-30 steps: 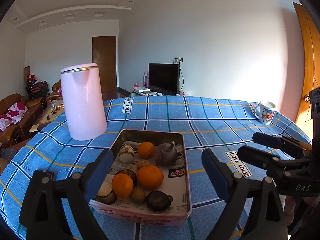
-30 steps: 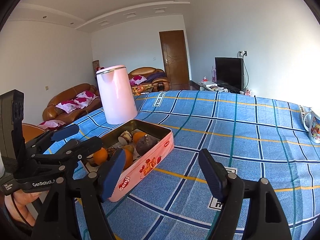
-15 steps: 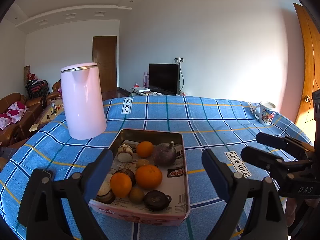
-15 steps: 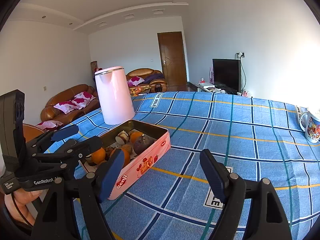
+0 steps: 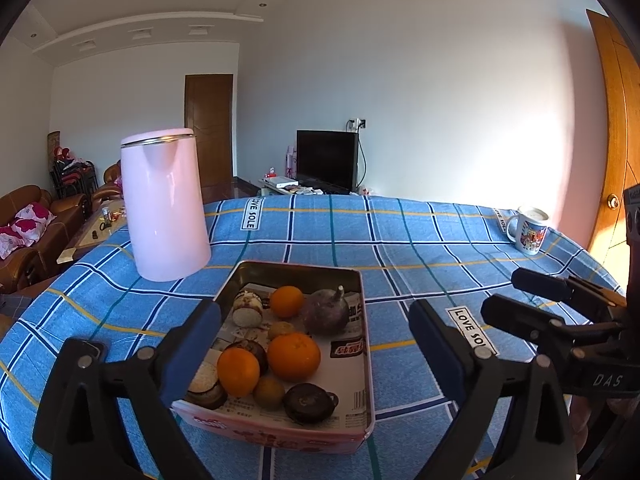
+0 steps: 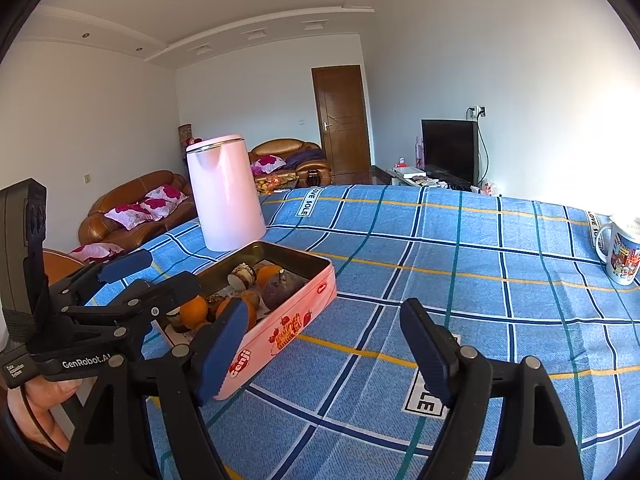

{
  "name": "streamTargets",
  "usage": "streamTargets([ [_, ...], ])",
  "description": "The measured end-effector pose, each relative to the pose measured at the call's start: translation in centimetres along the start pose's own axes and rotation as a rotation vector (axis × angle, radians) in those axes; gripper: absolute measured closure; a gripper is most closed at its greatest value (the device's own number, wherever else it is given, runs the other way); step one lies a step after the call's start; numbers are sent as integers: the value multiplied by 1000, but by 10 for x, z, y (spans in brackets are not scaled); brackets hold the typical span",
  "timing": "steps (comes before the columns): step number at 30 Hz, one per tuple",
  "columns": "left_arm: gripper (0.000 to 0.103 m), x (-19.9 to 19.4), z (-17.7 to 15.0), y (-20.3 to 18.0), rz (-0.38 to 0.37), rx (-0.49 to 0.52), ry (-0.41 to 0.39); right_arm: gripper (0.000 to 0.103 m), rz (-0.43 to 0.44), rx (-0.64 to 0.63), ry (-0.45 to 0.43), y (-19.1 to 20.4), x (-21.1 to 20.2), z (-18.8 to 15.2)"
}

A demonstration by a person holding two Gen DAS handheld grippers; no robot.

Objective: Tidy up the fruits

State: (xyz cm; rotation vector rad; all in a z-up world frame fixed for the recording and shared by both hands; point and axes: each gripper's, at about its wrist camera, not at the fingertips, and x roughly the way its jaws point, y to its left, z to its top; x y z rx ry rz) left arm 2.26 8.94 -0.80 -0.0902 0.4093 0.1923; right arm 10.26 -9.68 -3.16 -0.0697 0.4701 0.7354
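Note:
A pink tin [image 5: 296, 266] lies on the blue checked tablecloth and holds several fruits: three oranges [image 5: 294, 356], a purple round fruit with a stem [image 5: 324, 312], dark mangosteens [image 5: 308, 400] and small brown fruits [image 5: 268, 390]. My left gripper [image 5: 312, 308] hovers just in front of the tin. Its jaws are opening and its pads touch nothing. The right wrist view shows the left gripper [image 6: 168, 270] at the tin's [image 6: 288, 328] near left corner. My right gripper [image 6: 324, 308] stands open over bare cloth, right of the tin, and shows as the right gripper [image 5: 506, 292].
A tall pink kettle [image 5: 168, 208] stands behind the tin on the left. A printed mug [image 5: 528, 230] sits near the table's far right edge. Bare cloth [image 6: 460, 264] stretches right of the tin. A hand [image 6: 44, 396] holds the left gripper.
The left gripper's jaws have spread a little wider. Both hands and the tin stay where they were.

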Motion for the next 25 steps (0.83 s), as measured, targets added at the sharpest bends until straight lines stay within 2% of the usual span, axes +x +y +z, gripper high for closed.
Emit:
streamTargets([
  [8,0,-7,3,-4,6,13,-30,23,-11,14,-4,-7,-3,-1],
  [17,0,0,0,-11,30,36,-7,23,-26,34,-3,-16,-6,-4],
  [25,0,-1,-2,-11,8,39,1,23,-51,40,11,-29,-7,-7],
])
